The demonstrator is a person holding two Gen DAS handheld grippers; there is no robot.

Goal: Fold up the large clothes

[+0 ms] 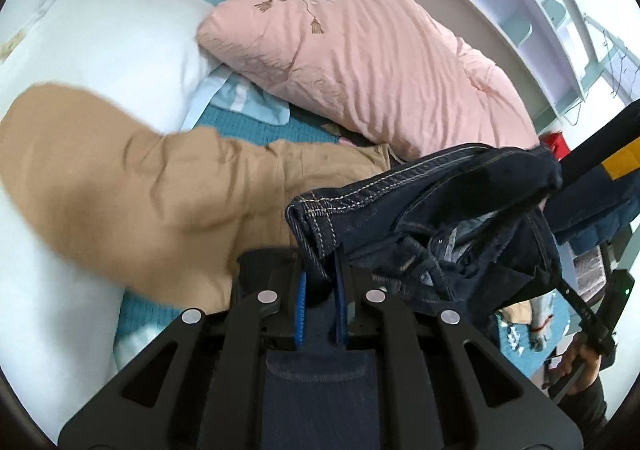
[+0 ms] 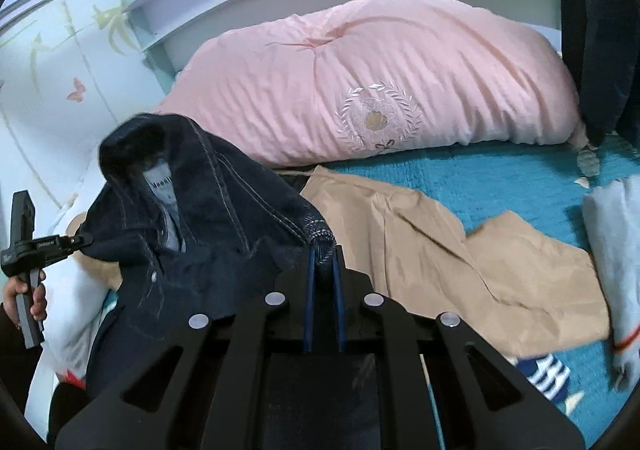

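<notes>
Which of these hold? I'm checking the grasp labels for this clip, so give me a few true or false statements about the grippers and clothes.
1. The left gripper is shut on the dark jeans. True.
2. The right gripper is open and holds nothing. False: it pinches the jeans' waistband.
3. Tan trousers lie on the teal bedspread. True.
4. The quilt behind them is green. False: it is pink.

Left wrist view: close behind the left gripper (image 1: 320, 278), facing along the bed toward the white pillow (image 1: 116, 37). Right wrist view: close behind the right gripper (image 2: 323, 282), facing across the bed. Shared by both: jeans (image 1: 432, 209) (image 2: 192, 217), pink quilt (image 1: 372, 61) (image 2: 360, 89), tan garment (image 1: 132, 185) (image 2: 460, 262).
</notes>
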